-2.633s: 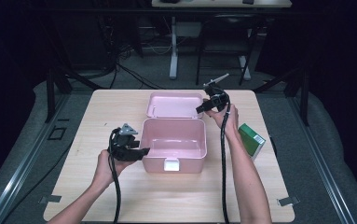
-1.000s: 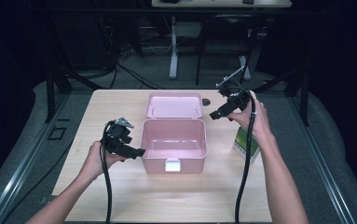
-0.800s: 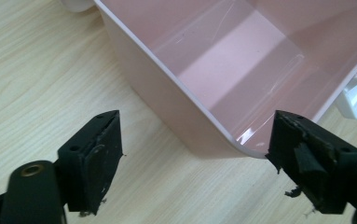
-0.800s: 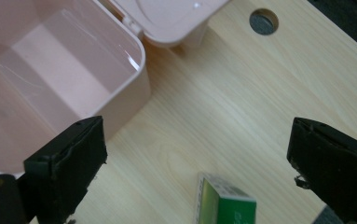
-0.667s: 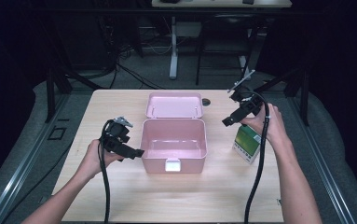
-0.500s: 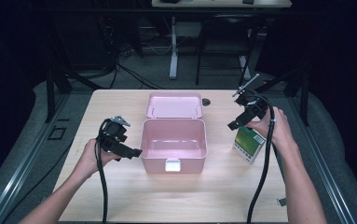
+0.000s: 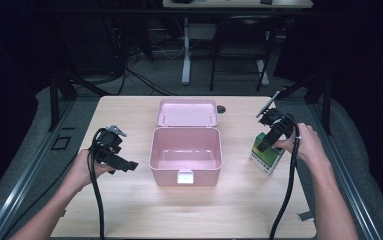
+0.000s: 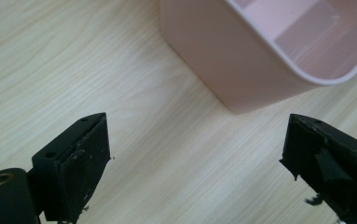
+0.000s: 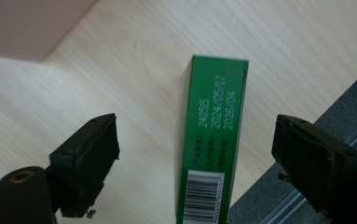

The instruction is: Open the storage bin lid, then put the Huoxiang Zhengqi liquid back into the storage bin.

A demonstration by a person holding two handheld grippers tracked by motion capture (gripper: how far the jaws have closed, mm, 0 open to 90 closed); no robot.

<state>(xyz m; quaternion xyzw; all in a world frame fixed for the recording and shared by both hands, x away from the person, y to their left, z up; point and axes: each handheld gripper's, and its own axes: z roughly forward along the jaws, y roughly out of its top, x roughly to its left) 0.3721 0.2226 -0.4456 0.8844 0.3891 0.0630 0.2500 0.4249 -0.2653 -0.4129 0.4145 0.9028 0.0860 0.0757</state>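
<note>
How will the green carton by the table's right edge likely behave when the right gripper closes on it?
The green carton looks like thin card, so probably light and crushable. Lying flat, it should slide rather than roll. The right gripper straddles it, jaws not touching.

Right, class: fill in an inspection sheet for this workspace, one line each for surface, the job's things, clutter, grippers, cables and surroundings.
Surface: light wooden table, bare around the things.
Job's things: green box standing near the right edge; open pink box, empty, its lid tipped back behind it.
Clutter: a small dark object by the lid, too small to identify.
Grippers: right gripper open, jaws just been closing, the green box between them untouched; left gripper open, jaws just been opening, nothing between them, beside the pink box.
Cables: one black cable trails from each gripper toward the person.
Surroundings: dark room, grey floor, table legs behind.
</note>
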